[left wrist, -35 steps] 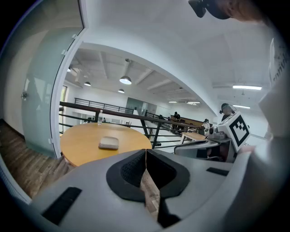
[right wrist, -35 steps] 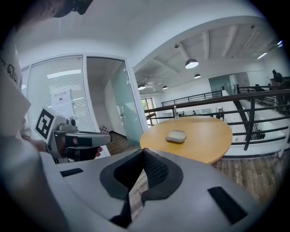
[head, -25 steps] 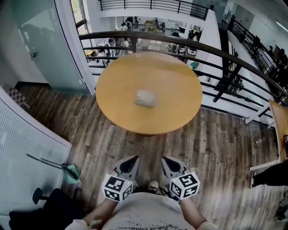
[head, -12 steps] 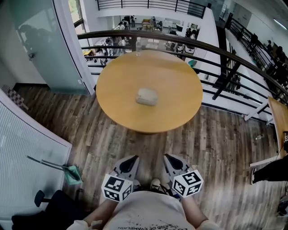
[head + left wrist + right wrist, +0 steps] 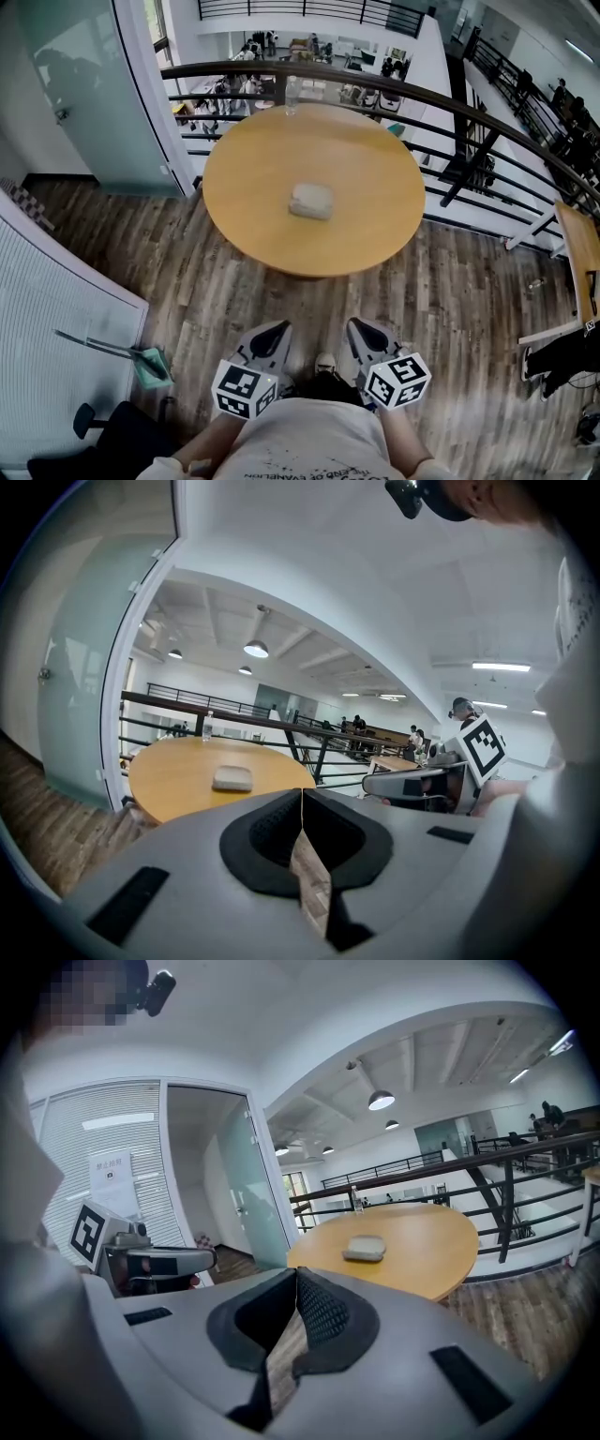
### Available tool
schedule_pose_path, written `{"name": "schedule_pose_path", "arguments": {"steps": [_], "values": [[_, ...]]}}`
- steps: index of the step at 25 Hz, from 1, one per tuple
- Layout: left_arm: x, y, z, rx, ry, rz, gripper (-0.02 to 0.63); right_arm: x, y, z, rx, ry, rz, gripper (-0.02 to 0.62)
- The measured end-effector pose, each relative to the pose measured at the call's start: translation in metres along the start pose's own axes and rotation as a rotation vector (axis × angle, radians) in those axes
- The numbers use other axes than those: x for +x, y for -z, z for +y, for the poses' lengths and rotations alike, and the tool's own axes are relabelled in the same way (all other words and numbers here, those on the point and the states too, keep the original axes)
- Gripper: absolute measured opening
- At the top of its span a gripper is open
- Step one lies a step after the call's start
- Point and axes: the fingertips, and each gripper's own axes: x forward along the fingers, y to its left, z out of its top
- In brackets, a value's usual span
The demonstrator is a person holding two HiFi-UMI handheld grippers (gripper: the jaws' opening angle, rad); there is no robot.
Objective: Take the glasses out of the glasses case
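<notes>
Standing back from the round bench [image 5: 253,178], I hold both grippers low and close against my body, side by side above the wooden floor [image 5: 450,300], with their tips aimed forward at the bench. My left gripper [image 5: 274,334] has its jaws pressed together with nothing between them. My right gripper [image 5: 360,330] is likewise closed and empty. The case [image 5: 311,201] lies shut near the middle of the bench, well apart from both grippers. A bottle [image 5: 291,94] stands at the bench's far edge, by the railing [image 5: 450,103].
</notes>
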Motion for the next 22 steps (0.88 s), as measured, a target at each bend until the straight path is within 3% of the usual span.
{"name": "schedule_pose_path", "arguments": {"steps": [11,22], "values": [[0.057,-0.010,0.038,0.004,0.001,0.015,0.025,0.055,-0.008,-0.045,0.015,-0.013,0.015,0.026],[0.176,-0.063,0.096,0.003,-0.046,0.013,0.025,0.157,-0.079,-0.136,-0.058,-0.093,0.022,0.026]]}}
